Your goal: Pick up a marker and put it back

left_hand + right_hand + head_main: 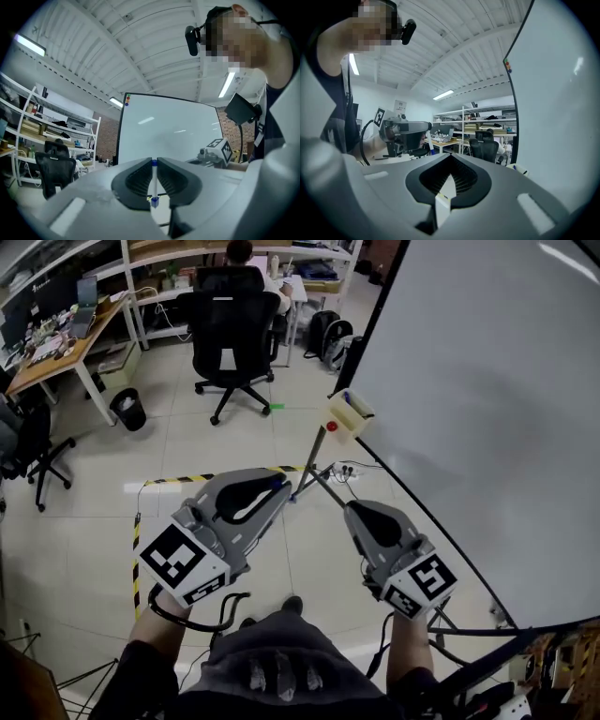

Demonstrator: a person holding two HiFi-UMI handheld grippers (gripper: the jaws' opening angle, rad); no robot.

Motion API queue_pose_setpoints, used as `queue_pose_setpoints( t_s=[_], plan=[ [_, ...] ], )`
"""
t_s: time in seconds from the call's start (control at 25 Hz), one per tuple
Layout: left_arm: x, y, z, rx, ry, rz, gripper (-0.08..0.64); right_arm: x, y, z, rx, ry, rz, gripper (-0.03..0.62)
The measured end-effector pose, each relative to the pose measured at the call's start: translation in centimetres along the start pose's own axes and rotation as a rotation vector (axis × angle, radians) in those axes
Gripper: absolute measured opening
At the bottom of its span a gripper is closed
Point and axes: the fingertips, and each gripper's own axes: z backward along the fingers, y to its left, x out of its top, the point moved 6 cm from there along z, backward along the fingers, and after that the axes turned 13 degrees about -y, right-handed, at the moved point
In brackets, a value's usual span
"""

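My left gripper (277, 487) is shut on a white marker with a blue cap (154, 180), which stands upright between the pads in the left gripper view. Its blue tip (276, 482) pokes out of the jaws in the head view. My right gripper (354, 509) hangs beside it to the right, shut with nothing in it, and its tips meet (451, 157). A beige marker holder (349, 413) with another blue marker in it is fixed to the whiteboard's (487, 409) left edge, beyond both grippers. That holder (519, 169) also shows in the right gripper view.
The whiteboard's stand legs (319, 476) and a power strip (345, 471) lie on the floor just ahead. Yellow-black tape (187, 478) marks the floor. A black office chair (230, 329), a desk (56, 348), a bin (128, 410) and backpacks (328, 334) stand farther off.
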Motion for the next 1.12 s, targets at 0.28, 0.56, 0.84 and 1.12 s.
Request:
queue_pose_setpoints(
  t_s=[0.28, 0.56, 0.84, 1.12],
  plan=[
    [0.3, -0.7, 7.7, -0.001, -0.009, 0.061, 0.038, -1.7, 7.9, -0.8, 0.002, 0.065, -0.011, 0.002],
    [0.3, -3.2, 9.1, -0.038, -0.016, 0.103, 0.038, -1.4, 10.2, 2.1, -0.040, 0.095, 0.000, 0.002],
    [0.8, -9.4, 8.5, -0.066, -0.001, 0.089, 0.038, -0.6, 11.7, 8.1, -0.053, 0.054, -0.002, 0.002],
    [1.0, -20.9, 7.1, -0.054, 0.015, 0.045, 0.038, 0.0, 13.5, 19.8, -0.042, 0.014, -0.005, 0.002]
  ],
)
